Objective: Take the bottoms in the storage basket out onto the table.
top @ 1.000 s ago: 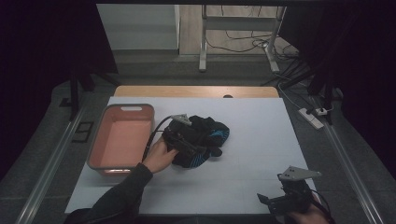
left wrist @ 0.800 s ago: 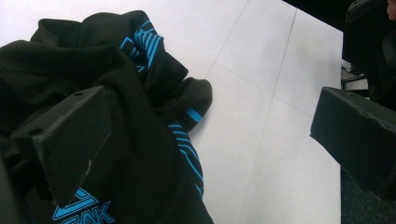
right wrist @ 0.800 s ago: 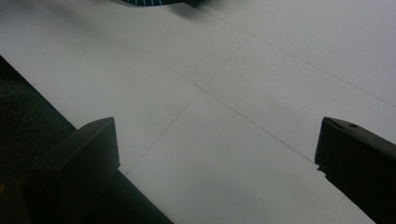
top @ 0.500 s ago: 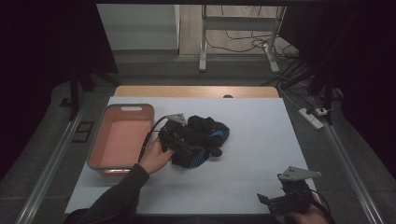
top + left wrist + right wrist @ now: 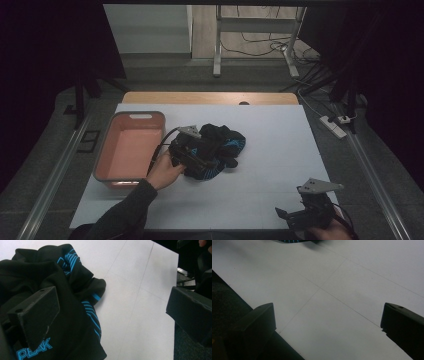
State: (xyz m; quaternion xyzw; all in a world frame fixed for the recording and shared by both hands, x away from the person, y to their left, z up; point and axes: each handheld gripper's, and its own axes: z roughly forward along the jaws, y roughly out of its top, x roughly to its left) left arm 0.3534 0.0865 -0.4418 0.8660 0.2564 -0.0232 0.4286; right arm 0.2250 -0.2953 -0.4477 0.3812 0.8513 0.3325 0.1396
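Black fabric with blue striping and the blue letters "PEAK" marks the crumpled garment (image 5: 216,150), which I find lying on the white table (image 5: 280,150) just to the right of the pink tub (image 5: 131,145), close to it but apart from its rim. My left gripper (image 5: 192,152) sits at the garment's near-left edge, beside the tub's right wall, with the person's left hand (image 5: 165,172) behind it. In the left gripper view the jaws stand wide apart and grasp nothing: one jaw lies over the garment's (image 5: 50,290) folds, the other hangs over bare table on the side away from the tub. I cannot tell whether that first jaw presses the cloth or only overlaps it. My right gripper (image 5: 300,217) is well apart from the tub, at the table's near-right corner, close to the front edge. In the right gripper view its jaws are likewise spread wide over bare white tabletop (image 5: 337,302), holding nothing.
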